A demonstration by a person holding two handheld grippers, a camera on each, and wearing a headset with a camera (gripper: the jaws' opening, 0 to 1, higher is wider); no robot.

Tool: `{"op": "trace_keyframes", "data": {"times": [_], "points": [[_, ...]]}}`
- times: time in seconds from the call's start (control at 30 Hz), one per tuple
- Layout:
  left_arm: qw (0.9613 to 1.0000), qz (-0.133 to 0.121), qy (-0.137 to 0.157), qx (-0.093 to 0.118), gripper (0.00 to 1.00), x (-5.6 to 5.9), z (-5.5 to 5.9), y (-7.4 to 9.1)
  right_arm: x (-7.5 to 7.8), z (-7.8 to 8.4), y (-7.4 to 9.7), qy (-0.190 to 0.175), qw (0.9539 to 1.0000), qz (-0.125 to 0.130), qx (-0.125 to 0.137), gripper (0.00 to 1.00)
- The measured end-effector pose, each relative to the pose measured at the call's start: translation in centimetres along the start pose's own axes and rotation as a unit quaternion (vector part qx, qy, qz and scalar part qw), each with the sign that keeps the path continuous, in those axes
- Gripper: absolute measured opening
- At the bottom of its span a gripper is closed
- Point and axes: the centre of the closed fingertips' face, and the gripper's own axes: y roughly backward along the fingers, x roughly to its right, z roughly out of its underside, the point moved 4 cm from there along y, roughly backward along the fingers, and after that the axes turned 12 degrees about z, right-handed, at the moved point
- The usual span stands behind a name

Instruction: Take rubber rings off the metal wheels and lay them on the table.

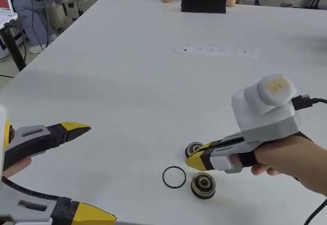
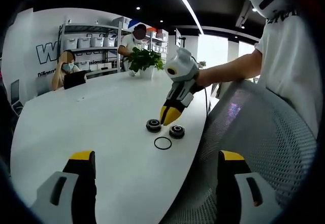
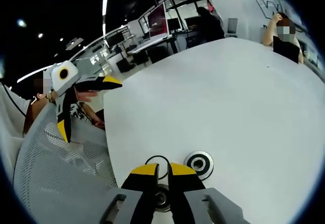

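Note:
Two small metal wheels lie on the white table (image 1: pixel 127 82). The far wheel (image 1: pixel 193 148) (image 3: pixel 198 163) has a pale rim, and the near wheel (image 1: pixel 203 184) (image 2: pixel 176 131) has a dark outer band. A loose black rubber ring (image 1: pixel 174 177) (image 2: pixel 162 142) (image 3: pixel 154 160) lies flat just left of them. My right gripper (image 1: pixel 193 162) (image 3: pixel 163 172) (image 2: pixel 169 117) hovers between the wheels with its yellow tips together; nothing shows between them. My left gripper (image 1: pixel 92 173) (image 2: pixel 156 157) (image 3: pixel 86 104) stands wide open, well left of the wheels and holding nothing.
A white power strip (image 1: pixel 214 50) lies mid-table. At the far end a person sits behind a black case (image 1: pixel 203 0). A mesh chair back (image 2: pixel 254 132) is close to the table's near edge. A potted plant (image 2: pixel 144 59) stands far off.

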Motion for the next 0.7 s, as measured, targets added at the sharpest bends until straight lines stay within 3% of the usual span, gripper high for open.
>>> {"op": "trace_keyframes", "data": {"times": [0.43, 0.7], "points": [[1.0000, 0.004, 0.000, -0.002, 0.99, 0.1, -0.1, -0.1, 0.0, -2.9, 3.9, -0.006, 0.9974, 0.004, 0.071, 0.05], [1.0000, 0.006, -0.002, -0.004, 0.99, 0.0, -0.3, -0.3, 0.8, -3.0, 6.0, -0.005, 0.9951, 0.018, 0.097, 0.06]]}}
